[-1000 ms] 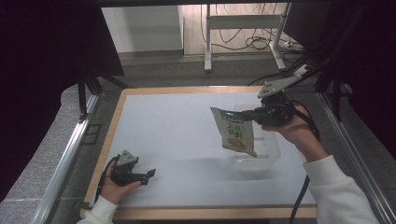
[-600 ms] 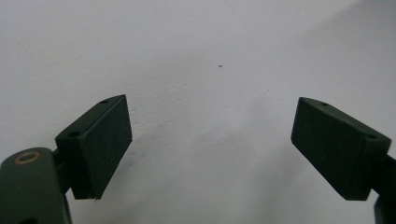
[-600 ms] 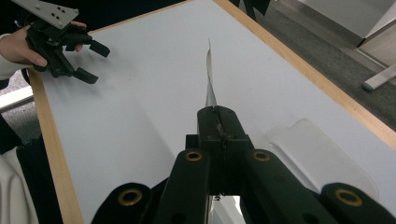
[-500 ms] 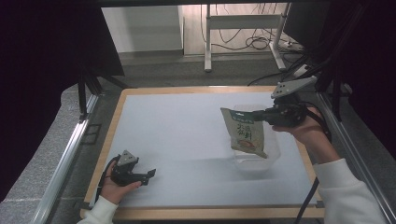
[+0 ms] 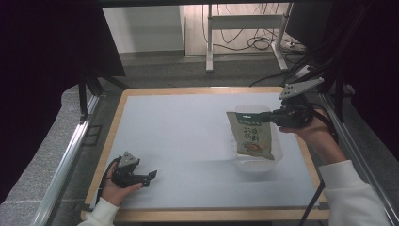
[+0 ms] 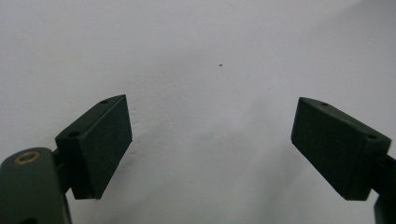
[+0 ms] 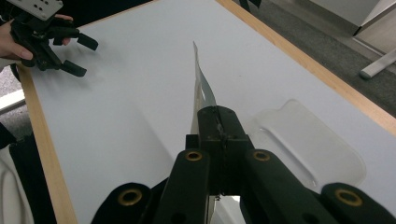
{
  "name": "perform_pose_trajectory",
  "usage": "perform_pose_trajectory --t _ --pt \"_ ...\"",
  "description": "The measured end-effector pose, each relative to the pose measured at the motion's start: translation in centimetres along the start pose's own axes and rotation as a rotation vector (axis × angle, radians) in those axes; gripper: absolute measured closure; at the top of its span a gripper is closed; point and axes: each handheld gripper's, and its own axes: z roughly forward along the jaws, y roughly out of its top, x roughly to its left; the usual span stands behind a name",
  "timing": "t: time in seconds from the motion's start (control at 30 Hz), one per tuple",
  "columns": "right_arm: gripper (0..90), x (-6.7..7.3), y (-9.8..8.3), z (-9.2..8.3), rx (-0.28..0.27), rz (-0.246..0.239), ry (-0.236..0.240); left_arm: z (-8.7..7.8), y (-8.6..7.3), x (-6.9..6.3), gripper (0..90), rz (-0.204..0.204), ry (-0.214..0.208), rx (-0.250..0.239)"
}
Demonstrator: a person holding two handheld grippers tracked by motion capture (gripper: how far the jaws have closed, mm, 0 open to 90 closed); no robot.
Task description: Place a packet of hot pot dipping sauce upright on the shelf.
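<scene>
At the right of the high view, the right gripper (image 5: 263, 116) pinches the top edge of a snack pouch (image 5: 254, 136) — the pouch hangs over a clear plastic tray (image 5: 277, 155) on the white table (image 5: 179, 132). At the lower left, the left gripper (image 5: 151, 176) rests on the table, jaws wide apart and holding nothing.

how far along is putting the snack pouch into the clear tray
Done: the right tongs are shut on the top edge of the snack pouch, which hangs off the table. In hand: the pouch is over the clear plastic tray, not yet set down. Left: lower it into the tray and let go. The left tongs rest open at the table's near left corner, holding nothing.
</scene>
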Motion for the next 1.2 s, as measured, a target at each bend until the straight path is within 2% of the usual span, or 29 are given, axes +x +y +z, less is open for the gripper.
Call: perform_pose_trajectory --t 0.17,0.33,0.43,0.57,0.63,0.67,0.7,0.77,0.83,0.9,1.0,1.1,1.2 --pt "89.5 -0.5 -0.6 0.5 0.004 0.009 -0.002 0.0 0.0 0.0 12.3 -0.004 0.001 -0.002" --pt "89.4 -0.9 -1.8 1.6 0.038 0.017 -0.01 0.0 0.0 0.0 12.2 -0.004 0.001 -0.002" --pt "89.0 -1.1 -2.7 2.6 0.075 0.023 -0.031 0.0 0.0 0.0 12.3 -0.002 -0.001 -0.001" --pt "86.8 -1.4 -3.2 2.9 0.083 0.028 -0.067 0.1 0.0 0.0 12.3 -0.003 0.002 -0.002" --pt "81.0 -1.5 -3.3 2.8 0.064 0.036 -0.088 0.1 0.0 0.0 12.3 0.001 -0.001 -0.002" --pt "73.7 -1.5 -3.4 2.6 0.053 0.036 -0.111 0.1 0.0 -0.1 12.2 0.003 0.0 0.001" --pt "73.7 -1.5 -3.4 2.6 0.053 0.036 -0.111 0.1 0.0 -0.1 12.3 0.003 0.0 0.001" --pt "67.8 -1.3 -3.3 2.5 0.042 0.033 -0.134 0.1 0.0 0.0 12.3 0.006 0.0 0.003" --pt "60.1 -1.0 -3.3 2.6 0.015 0.012 -0.153 0.1 0.0 0.0 12.3 0.007 0.0 0.005" --pt "50.2 -0.3 -3.1 3.0 -0.028 0.026 -0.185 0.1 0.0 -0.1 12.2 0.009 0.0 0.006" --pt "43.5 0.3 -2.9 3.5 -0.047 0.047 -0.202 0.0 0.0 0.0 12.2 0.008 0.0 0.005" --pt "40.6 0.6 -2.8 3.8 -0.063 0.063 -0.198 0.1 -0.1 0.0 12.3 0.005 -0.002 0.001" --pt "37.5 1.4 -2.4 4.1 -0.101 0.077 -0.181 0.1 0.0 0.0 12.2 0.005 -0.002 0.003"
